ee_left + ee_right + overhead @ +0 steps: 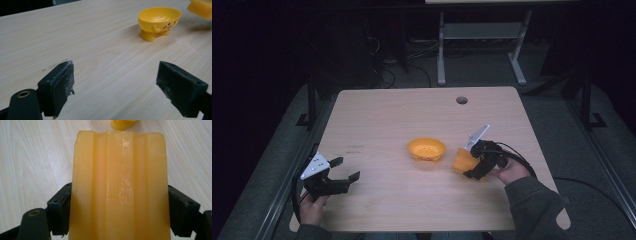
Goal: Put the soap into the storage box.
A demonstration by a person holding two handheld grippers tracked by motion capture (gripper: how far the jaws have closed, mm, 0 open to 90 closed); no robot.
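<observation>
A small yellow bowl [426,148] with little feet and a cartoon face stands near the middle of the wooden table [387,115]; the left gripper view has the bowl [159,21] at upper right. My right gripper [473,162] is shut on an orange ribbed cup [463,160], held tilted just right of the bowl. In the right gripper view the cup [120,187] sits between both jaws, with the bowl's rim [122,124] beyond it. My left gripper [345,169] is open at the table's near left, nothing between its pads [58,86].
A round cable hole [461,100] is in the table's far side. Beyond the table stands a grey metal frame [482,35] on a dark floor with cables. Bare wood stretches between the left gripper and the bowl.
</observation>
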